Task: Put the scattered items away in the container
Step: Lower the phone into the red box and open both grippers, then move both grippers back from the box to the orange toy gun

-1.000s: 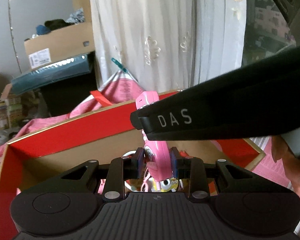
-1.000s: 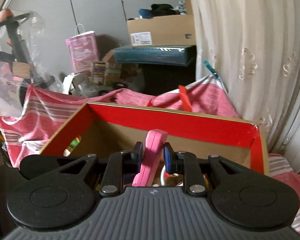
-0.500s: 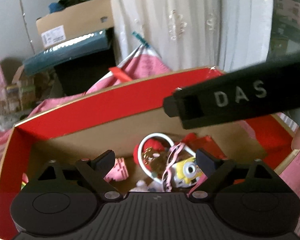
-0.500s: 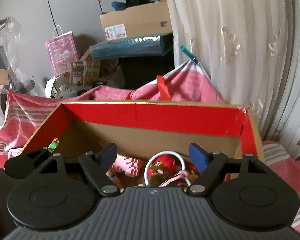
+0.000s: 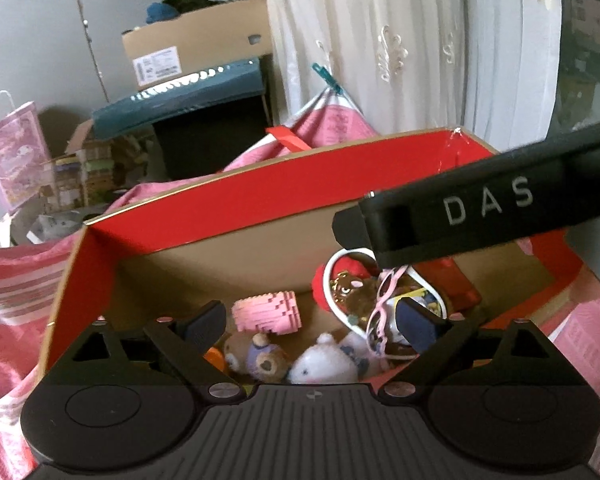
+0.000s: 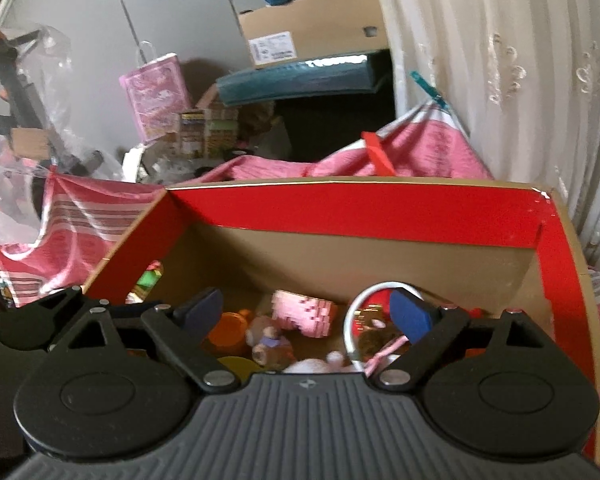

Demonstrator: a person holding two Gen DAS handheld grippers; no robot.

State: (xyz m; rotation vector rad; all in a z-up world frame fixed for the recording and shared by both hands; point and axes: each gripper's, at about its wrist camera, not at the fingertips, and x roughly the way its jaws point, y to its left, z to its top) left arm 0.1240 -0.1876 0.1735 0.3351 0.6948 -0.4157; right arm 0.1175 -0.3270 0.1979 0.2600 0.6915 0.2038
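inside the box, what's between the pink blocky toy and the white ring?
Bare cardboard floor separates the pink blocky toy from the white ring, plainest in the right wrist view; nothing lies between.

One box (image 5: 228, 216) (two plush bears (image 5: 266, 362))

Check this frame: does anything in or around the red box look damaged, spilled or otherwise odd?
Minor only. The red box has a small tear at its far right corner, where the red lining is nicked. Inside, the toys lie jumbled: a pink block toy, a white plush, pink sunglasses. Nothing has spilled outside.
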